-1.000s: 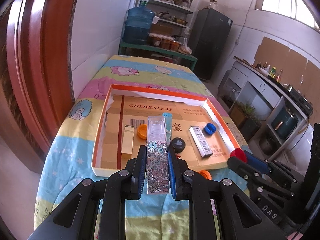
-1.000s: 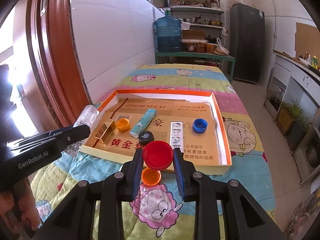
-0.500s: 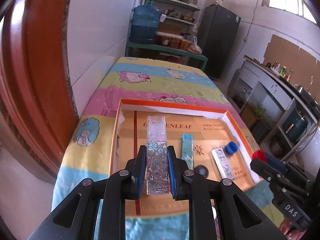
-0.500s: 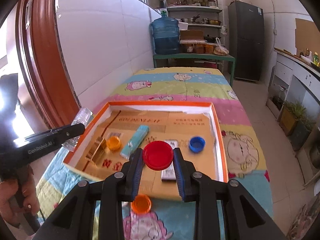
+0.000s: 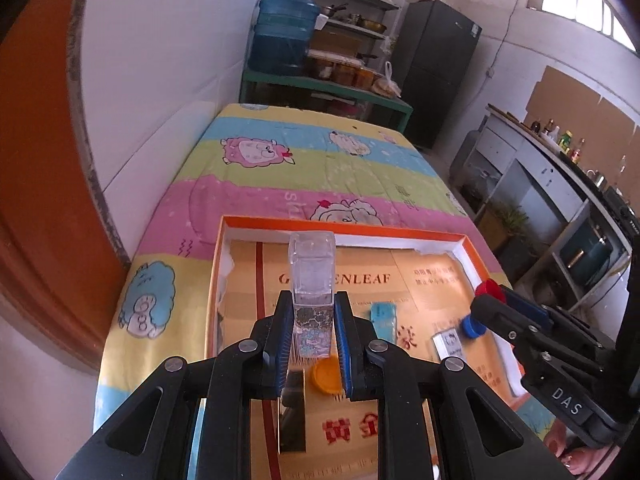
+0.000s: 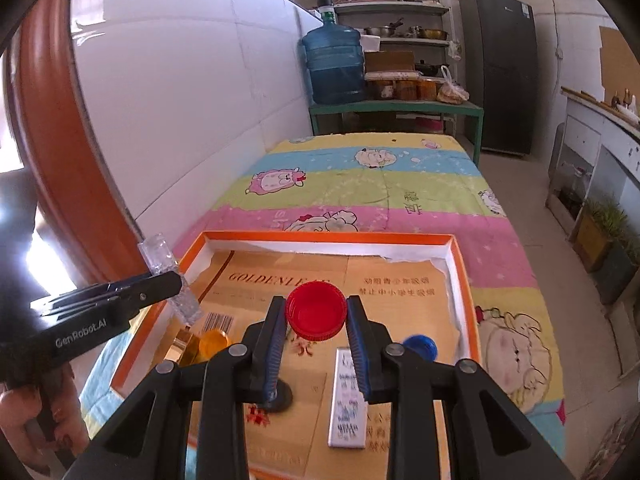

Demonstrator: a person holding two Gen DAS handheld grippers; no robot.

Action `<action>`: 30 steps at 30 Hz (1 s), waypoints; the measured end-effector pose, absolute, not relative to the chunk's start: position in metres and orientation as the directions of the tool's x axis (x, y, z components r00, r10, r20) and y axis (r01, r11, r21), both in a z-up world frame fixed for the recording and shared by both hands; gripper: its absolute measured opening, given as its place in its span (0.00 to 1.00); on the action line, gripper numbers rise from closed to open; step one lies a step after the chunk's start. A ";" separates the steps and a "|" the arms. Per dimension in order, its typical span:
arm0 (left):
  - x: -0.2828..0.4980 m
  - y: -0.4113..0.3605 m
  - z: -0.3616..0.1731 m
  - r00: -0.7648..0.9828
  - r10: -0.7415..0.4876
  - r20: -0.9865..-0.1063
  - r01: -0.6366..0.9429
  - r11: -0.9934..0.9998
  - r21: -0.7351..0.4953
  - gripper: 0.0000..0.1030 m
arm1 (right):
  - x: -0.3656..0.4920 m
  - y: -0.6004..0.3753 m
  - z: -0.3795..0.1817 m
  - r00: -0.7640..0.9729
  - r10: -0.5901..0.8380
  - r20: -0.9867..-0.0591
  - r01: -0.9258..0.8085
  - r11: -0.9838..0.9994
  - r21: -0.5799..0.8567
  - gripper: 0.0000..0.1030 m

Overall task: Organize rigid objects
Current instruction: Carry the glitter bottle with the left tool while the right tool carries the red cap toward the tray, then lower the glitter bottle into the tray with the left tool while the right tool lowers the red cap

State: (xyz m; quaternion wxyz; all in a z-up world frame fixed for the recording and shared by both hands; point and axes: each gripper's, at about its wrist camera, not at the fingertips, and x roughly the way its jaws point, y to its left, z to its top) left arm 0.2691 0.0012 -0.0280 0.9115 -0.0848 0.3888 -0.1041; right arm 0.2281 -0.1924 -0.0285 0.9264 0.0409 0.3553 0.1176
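My left gripper (image 5: 313, 332) is shut on a clear plastic box with a flowered lower half (image 5: 312, 280), held over the left part of the orange-rimmed tray (image 5: 344, 227). My right gripper (image 6: 317, 328) is shut on a red bottle cap (image 6: 316, 315) above the tray's middle (image 6: 328, 237). In the tray lie an orange cap (image 5: 325, 376), a blue cap (image 6: 420, 345), a white patterned box (image 6: 347, 400), a light blue box (image 5: 382, 316), a gold box (image 6: 185, 347) and a black cap (image 6: 280, 394), partly hidden by the right fingers. The left gripper with the clear box (image 6: 170, 280) shows at the left of the right wrist view.
The tray rests on a cartoon-print cloth (image 6: 380, 184) over a long table against a white wall. A brown door frame (image 5: 44, 200) stands at the left. Beyond are a green shelf with a blue water jug (image 6: 335, 65), a dark fridge (image 6: 500, 68), and counters at the right.
Both grippers have moved forward from before the tray's near edge to over the tray, carrying the clear box and the red cap. The loose orange cap on the cloth has dropped out of view.
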 end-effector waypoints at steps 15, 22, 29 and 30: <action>0.318 -0.009 -0.058 0.574 -0.217 -0.789 0.132 0.976 -0.173 0.19 | 0.269 -0.180 -0.052 0.687 0.253 -0.681 -0.173 0.967 0.184 0.29; 0.329 -0.010 -0.070 0.561 -0.210 -0.801 0.116 0.978 -0.175 0.19 | 0.280 -0.180 -0.063 0.669 0.257 -0.698 -0.172 0.966 0.192 0.29; 0.330 -0.012 -0.074 0.556 -0.199 -0.807 0.118 0.980 -0.161 0.20 | 0.288 -0.178 -0.070 0.622 0.247 -0.743 -0.165 0.969 0.184 0.29; 0.330 -0.012 -0.074 0.554 -0.197 -0.809 0.119 0.980 -0.157 0.20 | 0.288 -0.178 -0.070 0.619 0.246 -0.746 -0.166 0.969 0.182 0.29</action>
